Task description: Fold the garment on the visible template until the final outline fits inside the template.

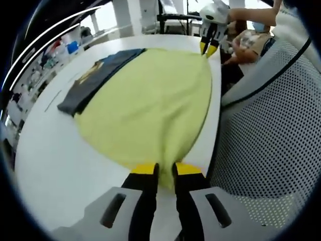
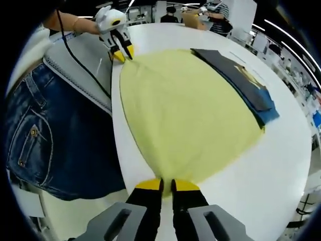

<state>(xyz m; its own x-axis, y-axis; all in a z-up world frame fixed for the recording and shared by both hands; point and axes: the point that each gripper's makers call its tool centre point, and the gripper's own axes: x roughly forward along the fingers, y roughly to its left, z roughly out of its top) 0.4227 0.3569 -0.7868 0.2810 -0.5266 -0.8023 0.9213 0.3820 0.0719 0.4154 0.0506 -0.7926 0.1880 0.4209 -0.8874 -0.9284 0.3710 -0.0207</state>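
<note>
Yellow garment (image 1: 150, 108) lies spread flat on the white bench (image 1: 55, 165), covering part of a dark blue cloth (image 1: 93, 80) at its ten o'clock edge in the left gripper view. Left tool (image 1: 165, 169) has its jaws nearly closed, pinching the garment's near corner at six o'clock. Right tool (image 2: 167, 184) likewise grips the opposite corner, its jaws closed on the fabric. A person in jeans (image 2: 55, 135) stands beside the bench at nine o'clock in the right gripper view.

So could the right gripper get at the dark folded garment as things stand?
Probably not right away: the right gripper is shut on the yellow garment's edge, and the dark garment lies across the cloth at its far side.
</note>
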